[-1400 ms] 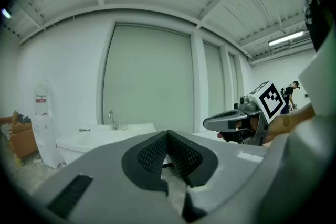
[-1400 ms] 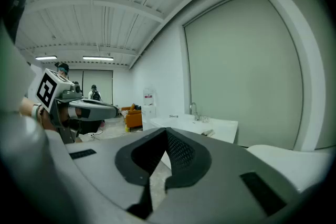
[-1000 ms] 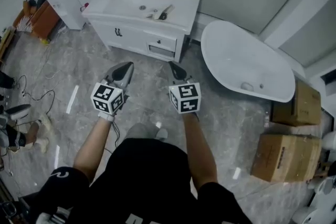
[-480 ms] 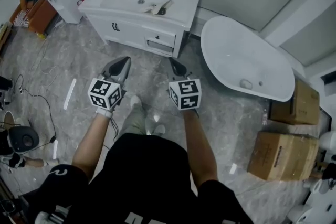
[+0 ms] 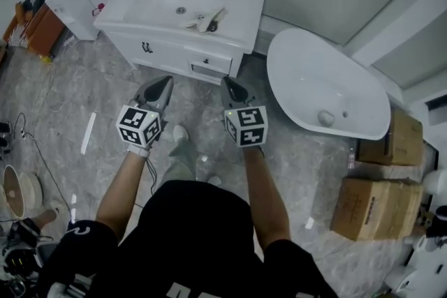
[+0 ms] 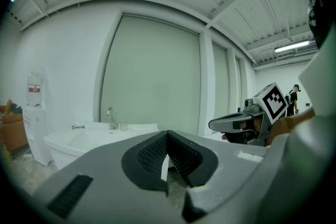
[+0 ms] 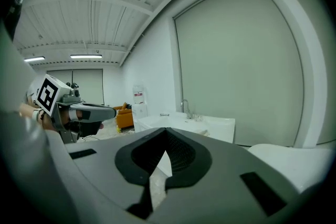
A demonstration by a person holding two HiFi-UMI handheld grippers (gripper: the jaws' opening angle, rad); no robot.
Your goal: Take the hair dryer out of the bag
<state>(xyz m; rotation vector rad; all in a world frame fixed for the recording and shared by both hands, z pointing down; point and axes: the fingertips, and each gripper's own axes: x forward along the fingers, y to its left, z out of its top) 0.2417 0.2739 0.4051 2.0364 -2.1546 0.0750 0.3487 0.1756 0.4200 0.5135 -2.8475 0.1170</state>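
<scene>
No bag or hair dryer can be made out in any view. In the head view my left gripper (image 5: 165, 81) and right gripper (image 5: 227, 83) are held side by side at chest height, both pointing toward a white sink vanity (image 5: 174, 52). Both are shut with nothing between the jaws. Small light and dark items (image 5: 206, 19) lie on the vanity top right of the basin, too small to identify. The left gripper view shows its closed jaws (image 6: 167, 137) with the vanity (image 6: 79, 139) ahead. The right gripper view shows its jaws (image 7: 167, 134) closed too, facing the vanity (image 7: 199, 126).
A white bathtub (image 5: 328, 84) stands on the floor to the right of the vanity. Two cardboard boxes (image 5: 377, 209) sit at far right. A water dispenser (image 5: 66, 0) and an orange seat (image 5: 35, 28) stand at left. Cables (image 5: 42, 157) trail over the marble floor.
The person has stepped forward: the vanity and bathtub now sit nearer beneath the grippers. Both grippers keep the same pose and stay shut.
</scene>
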